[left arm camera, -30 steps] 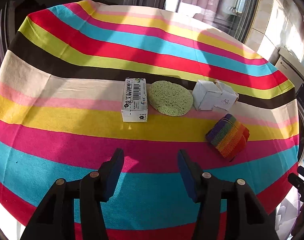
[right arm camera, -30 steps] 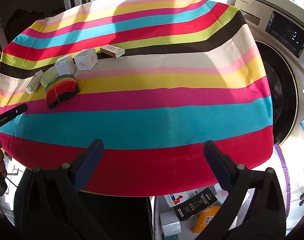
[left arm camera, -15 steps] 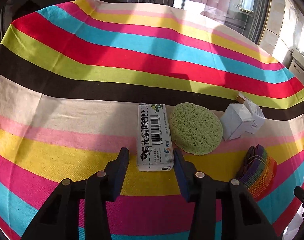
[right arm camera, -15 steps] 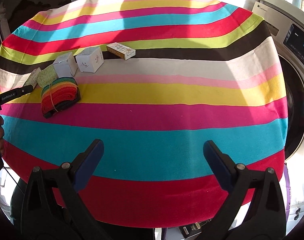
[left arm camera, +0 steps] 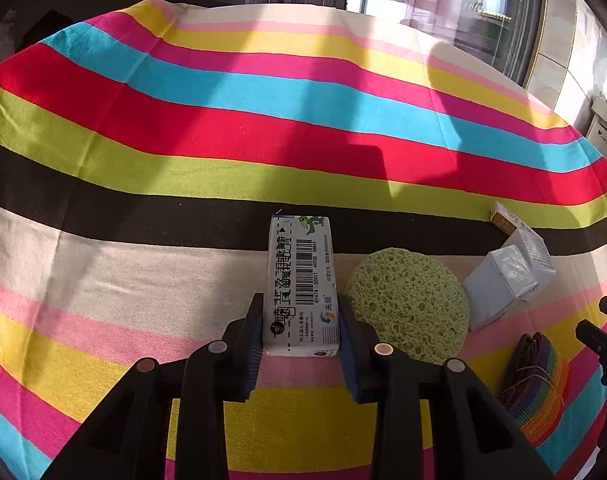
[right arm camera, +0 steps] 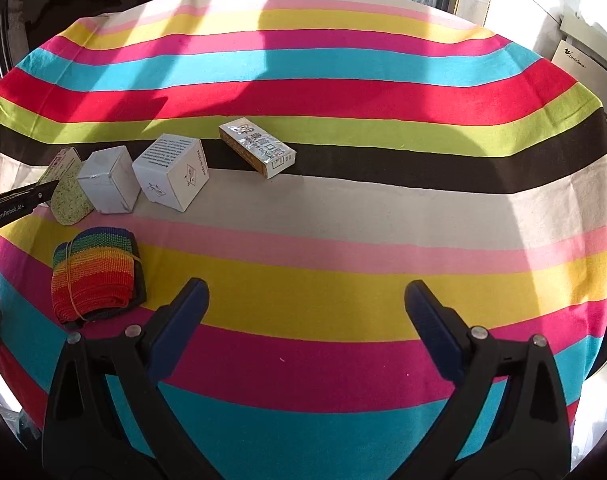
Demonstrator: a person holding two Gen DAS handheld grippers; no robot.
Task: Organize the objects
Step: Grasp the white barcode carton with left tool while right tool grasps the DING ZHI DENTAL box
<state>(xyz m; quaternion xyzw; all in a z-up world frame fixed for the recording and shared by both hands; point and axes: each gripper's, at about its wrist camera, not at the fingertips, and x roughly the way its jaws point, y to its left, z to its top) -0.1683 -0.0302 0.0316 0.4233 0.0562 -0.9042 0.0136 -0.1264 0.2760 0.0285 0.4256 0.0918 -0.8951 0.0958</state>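
Note:
A long white box with a barcode lies on the striped tablecloth. My left gripper has its jaws closing on the box's near end, and both pads touch its long sides. A round green sponge lies just right of the box. My right gripper stands open above the yellow and pink stripes with nothing between its fingers. A rolled rainbow cloth sits to its left.
Two small white boxes and a flat orange and silver box stand in a row behind the sponge. A washing machine is beyond the table's right edge. A person's hand shows at the left edge of the right wrist view.
My left gripper moved forward to the barcode box and its jaws narrowed until they met the box's sides. My right gripper moved forward over the table and stayed open.

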